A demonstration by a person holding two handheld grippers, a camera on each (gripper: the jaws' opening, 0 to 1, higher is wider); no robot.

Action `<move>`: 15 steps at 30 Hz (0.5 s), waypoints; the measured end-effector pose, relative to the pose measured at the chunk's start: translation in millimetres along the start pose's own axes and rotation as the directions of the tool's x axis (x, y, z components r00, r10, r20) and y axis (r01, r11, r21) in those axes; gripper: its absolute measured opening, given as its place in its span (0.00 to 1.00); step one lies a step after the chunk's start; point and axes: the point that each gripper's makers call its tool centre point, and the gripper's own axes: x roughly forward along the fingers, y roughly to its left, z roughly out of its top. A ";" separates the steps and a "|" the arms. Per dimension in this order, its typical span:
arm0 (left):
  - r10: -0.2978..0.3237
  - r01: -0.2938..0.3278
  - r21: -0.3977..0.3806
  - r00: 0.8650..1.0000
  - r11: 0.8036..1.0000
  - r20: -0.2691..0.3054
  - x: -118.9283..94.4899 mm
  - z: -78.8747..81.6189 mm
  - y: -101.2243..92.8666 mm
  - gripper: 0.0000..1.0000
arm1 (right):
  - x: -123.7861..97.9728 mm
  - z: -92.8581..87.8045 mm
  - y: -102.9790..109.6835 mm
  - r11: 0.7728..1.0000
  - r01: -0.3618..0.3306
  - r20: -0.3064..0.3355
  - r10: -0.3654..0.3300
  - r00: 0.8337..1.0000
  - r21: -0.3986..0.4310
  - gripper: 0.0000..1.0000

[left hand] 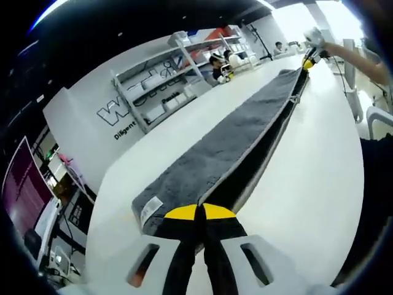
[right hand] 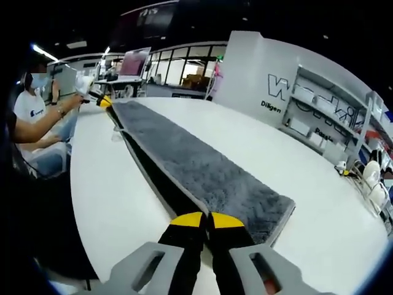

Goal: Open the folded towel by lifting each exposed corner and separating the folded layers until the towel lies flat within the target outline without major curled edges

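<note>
While the white bench carries the work, the room behind it is an open workshop: white wall with large dark lettering, grey metal shelving with boxes, and a magenta panel at the left of the left gripper view. The right gripper view shows glazed partitions at the back, the shelving again, and white objects at the bench's far edge.

The left claw has its yellow-tipped jaws pressed together on one end of the grey towel. The right claw is likewise clamped on the opposite end. Each claw appears in the other's view, small at the far end: right claw held by a hand on an outstretched forearm, left claw held the same way.

The towel is a long, narrow grey strip of plush pile, pulled taut between the two claws, just over the bench or resting on it; cannot tell which. It looks doubled lengthwise, a dark lower layer showing along one edge. A white label sits near the left claw's end.
</note>
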 end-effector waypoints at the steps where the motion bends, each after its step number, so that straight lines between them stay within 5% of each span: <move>1: -0.004 0.004 -0.008 1.000 1.000 0.006 -3.5 0.3 -0.3 0.01 | -1.7 0.2 0.8 1.000 0.001 0.002 -0.001 1.000 -0.003 0.00; 9: 0.006 -0.005 -0.023 0.999 1.000 0.044 -22.2 8.5 1.7 0.01 | -15.6 12.0 5.6 0.999 0.014 0.028 -0.013 1.000 -0.035 0.00; 15: 0.055 -0.055 -0.003 0.995 0.998 0.086 -41.4 29.3 12.0 0.01 | -28.3 27.8 5.0 0.996 0.050 0.053 -0.046 0.998 -0.076 0.00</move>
